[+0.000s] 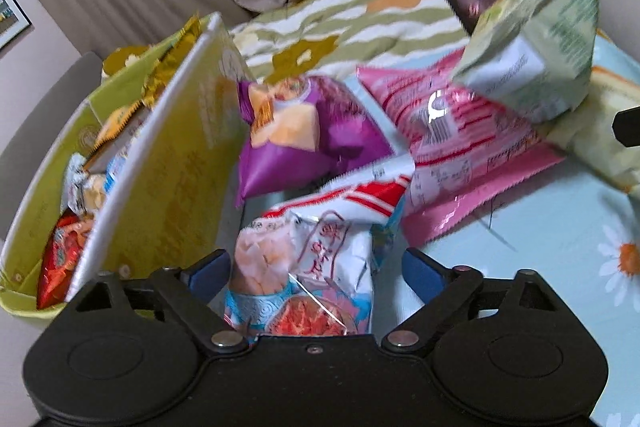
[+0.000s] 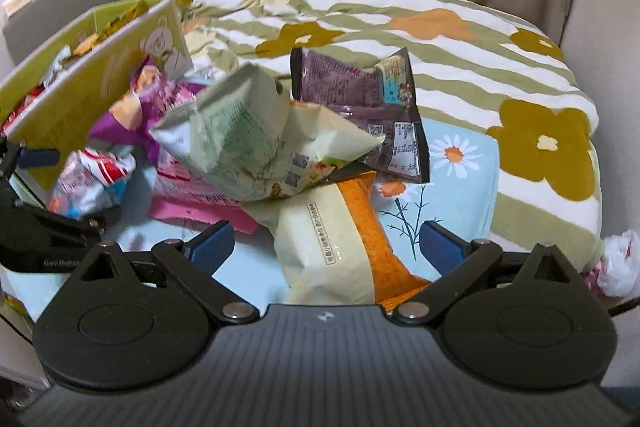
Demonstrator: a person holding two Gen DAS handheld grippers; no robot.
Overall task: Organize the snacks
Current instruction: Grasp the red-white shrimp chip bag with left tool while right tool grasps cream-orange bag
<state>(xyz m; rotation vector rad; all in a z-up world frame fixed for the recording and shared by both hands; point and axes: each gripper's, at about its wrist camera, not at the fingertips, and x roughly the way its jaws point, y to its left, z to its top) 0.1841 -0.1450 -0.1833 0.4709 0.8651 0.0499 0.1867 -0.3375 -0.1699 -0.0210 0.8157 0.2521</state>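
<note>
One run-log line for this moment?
left gripper: open, astride white-red snack bag | right gripper: open, astride cream-orange bag | green box: partly filled

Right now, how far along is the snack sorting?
Done: a few packets already sit in the green box. In hand: nothing gripped yet; the left gripper straddles the white-and-red packet, the right gripper straddles the cream-and-orange bag, both open. Left: the purple bag, pink bag, pale green bag and brown bag.
</note>
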